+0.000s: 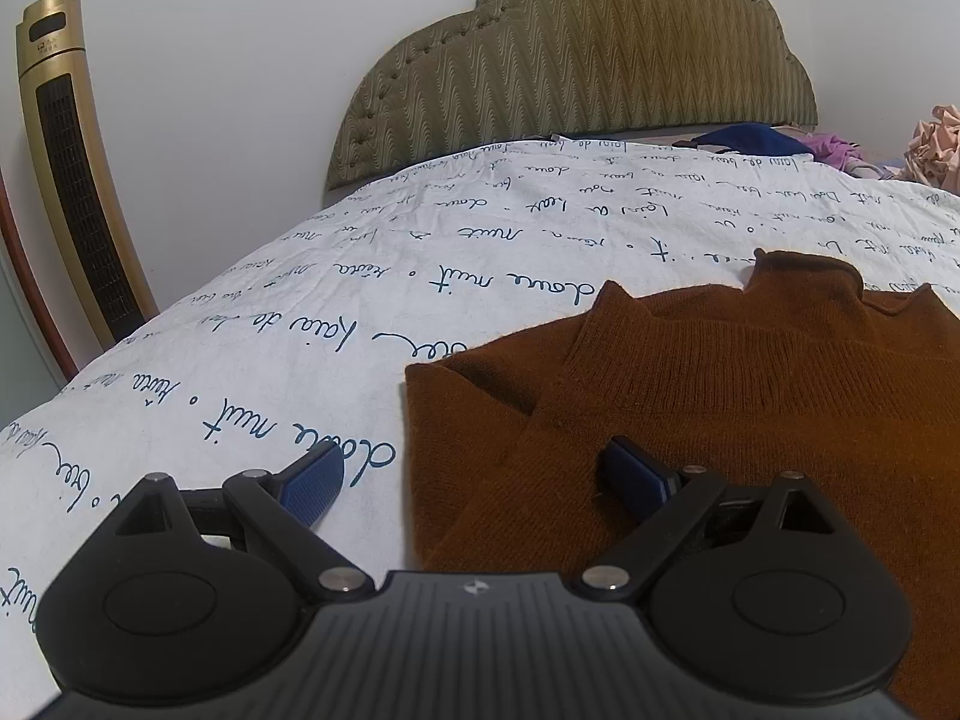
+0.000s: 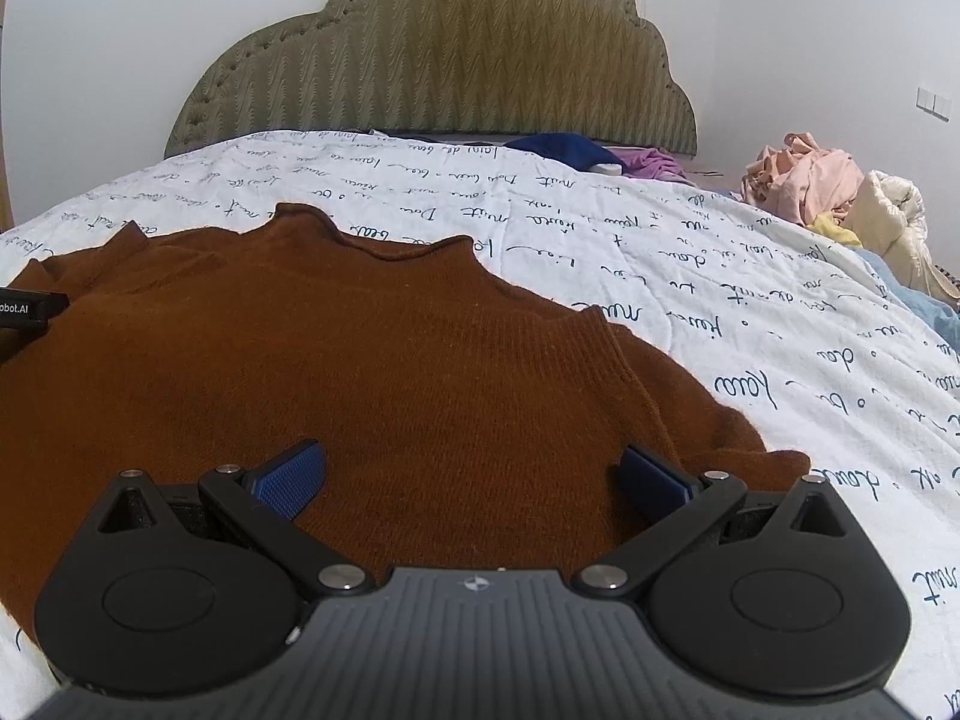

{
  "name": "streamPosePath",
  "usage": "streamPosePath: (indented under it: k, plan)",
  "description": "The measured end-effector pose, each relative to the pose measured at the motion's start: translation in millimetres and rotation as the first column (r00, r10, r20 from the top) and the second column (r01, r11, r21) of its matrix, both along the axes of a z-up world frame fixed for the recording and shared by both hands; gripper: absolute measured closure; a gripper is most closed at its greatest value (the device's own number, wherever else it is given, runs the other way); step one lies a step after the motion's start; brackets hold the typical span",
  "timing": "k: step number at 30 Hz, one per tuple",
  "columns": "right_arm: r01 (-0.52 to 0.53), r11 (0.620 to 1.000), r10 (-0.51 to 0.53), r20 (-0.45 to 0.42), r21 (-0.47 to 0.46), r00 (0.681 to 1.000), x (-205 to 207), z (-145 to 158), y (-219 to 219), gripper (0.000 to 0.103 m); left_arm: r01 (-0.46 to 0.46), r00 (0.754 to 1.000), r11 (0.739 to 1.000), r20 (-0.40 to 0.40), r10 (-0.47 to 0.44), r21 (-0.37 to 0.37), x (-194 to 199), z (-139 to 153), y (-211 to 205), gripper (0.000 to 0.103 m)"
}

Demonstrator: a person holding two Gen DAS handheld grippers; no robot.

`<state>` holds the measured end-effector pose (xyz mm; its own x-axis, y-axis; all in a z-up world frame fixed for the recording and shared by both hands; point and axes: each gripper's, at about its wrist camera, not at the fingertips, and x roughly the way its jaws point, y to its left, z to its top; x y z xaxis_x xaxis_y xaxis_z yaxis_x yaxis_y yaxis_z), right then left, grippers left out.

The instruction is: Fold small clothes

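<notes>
Bed [image 1: 240, 330] carries sweater [image 2: 360, 360], collar at 12 o'clock; left gripper [image 1: 474, 480] straddles its left edge, right gripper [image 2: 474, 474] over it, both released.

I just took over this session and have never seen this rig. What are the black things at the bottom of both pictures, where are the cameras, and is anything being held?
Each picture comes from a camera mounted on a handheld two-finger gripper, looking forward along its blue-padded fingers. One view shows the left gripper, the other the right gripper. Both are open and hold nothing. A brown sweater lies spread on a bed with a white quilt printed with handwriting. The left gripper straddles the sweater's left edge; the right sits over its body. Other clothes are piled near the headboard.
</notes>
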<state>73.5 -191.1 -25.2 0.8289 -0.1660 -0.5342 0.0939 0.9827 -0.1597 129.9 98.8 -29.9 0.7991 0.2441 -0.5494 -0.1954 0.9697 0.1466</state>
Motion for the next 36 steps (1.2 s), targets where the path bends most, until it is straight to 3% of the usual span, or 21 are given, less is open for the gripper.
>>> streamPosePath:
  k: [9,14,20,23,26,31,36]
  plan:
    - [0.012,1.0,-0.012,0.008,-0.004,1.0,-6.5,4.1,3.2,0.0,0.001,1.0,1.0,-0.01,-0.002,-0.023,1.4,0.8,3.9,0.008]
    - [0.011,1.0,-0.012,0.014,0.02,1.0,-13.9,11.2,9.1,0.0,0.021,0.998,0.999,-0.057,-0.023,-0.036,3.9,9.0,8.7,0.008]
    - [-0.097,0.995,0.097,0.026,0.008,0.995,-25.7,25.6,40.6,0.0,0.056,0.998,0.993,-0.03,-0.06,-0.104,-7.4,41.6,38.4,0.008]
    - [-0.187,0.982,0.187,0.022,0.008,0.982,-30.0,32.7,67.5,0.0,0.063,0.996,0.981,-0.043,-0.072,-0.185,-3.9,52.0,67.0,0.008]
    - [-0.292,0.956,0.292,0.005,-0.012,0.956,-35.7,37.5,101.0,0.0,0.07,0.992,0.943,-0.078,-0.101,-0.324,4.4,52.7,97.2,0.008]
    - [-0.434,0.896,0.43,-0.061,-0.089,0.901,-46.7,34.5,157.0,0.0,0.103,0.967,0.815,-0.134,-0.216,-0.569,22.6,35.1,130.2,0.008]
    - [-0.485,0.842,0.471,-0.114,-0.239,0.875,-59.7,15.8,199.9,0.0,0.175,0.937,0.711,-0.107,-0.333,-0.681,33.1,24.3,131.7,0.008]
